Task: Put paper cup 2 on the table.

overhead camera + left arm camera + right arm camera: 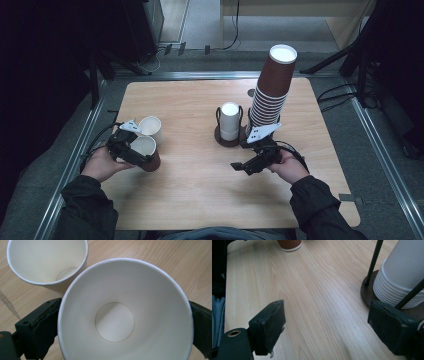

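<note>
My left gripper is shut on a paper cup, brown outside and white inside, which stands on the table at the left. In the left gripper view the cup's open mouth sits between the two black pads. A second white cup stands just behind it, touching or nearly so, with its mouth at the upper left. My right gripper hovers open near the table's middle, in front of a wire holder. Its jaws stand wide apart with bare wood between them.
A stack of white cups sits upside down in the wire holder with a round brown base. A tall leaning stack of brown cups rises right behind my right hand. The table's front half is bare wood.
</note>
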`<state>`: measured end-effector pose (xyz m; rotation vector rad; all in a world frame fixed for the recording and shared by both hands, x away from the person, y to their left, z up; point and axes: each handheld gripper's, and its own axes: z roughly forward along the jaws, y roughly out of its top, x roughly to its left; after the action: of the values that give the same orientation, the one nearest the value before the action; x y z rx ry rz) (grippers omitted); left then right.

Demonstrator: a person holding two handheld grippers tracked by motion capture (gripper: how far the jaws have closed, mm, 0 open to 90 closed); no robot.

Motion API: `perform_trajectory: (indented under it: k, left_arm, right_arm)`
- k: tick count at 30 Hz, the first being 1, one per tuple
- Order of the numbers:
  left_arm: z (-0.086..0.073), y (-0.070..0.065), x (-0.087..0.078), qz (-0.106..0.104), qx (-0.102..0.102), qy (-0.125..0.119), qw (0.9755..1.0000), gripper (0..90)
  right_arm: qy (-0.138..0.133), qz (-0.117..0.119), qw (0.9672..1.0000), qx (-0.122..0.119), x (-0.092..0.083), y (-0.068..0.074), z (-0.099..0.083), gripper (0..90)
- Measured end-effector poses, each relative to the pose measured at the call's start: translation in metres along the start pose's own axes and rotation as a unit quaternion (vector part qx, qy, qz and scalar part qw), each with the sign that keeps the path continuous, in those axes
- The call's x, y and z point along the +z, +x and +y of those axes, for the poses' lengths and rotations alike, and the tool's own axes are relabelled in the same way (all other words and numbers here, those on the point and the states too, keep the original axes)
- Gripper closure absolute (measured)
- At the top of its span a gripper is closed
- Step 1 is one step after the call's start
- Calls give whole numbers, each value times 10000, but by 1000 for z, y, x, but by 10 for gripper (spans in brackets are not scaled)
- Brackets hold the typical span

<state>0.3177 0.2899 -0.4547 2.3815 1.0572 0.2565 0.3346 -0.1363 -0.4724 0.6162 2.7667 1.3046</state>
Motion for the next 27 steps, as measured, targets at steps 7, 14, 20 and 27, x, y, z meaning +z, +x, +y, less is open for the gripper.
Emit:
perform_trajectory:
  k: [7, 14, 20, 27]
  left_arm:
    - [1, 1, -7, -104, -81, -176, 9998, 0]
    - [5, 0, -17, -75, -95, -299, 9995, 0]
    - [10, -1, -29, -177, -162, -530, 9983, 0]
    - [22, -11, -34, -223, -111, -711, 9972, 0]
  right_arm:
    - [-3, 0, 10000, 20, -1, -1, 0, 151]
    - [12, 12, 10000, 18, 0, 0, 0, 151]
    - [18, 9, 10000, 19, 0, -1, 0, 151]
    - [6, 5, 10000, -2, 0, 0, -1, 151]
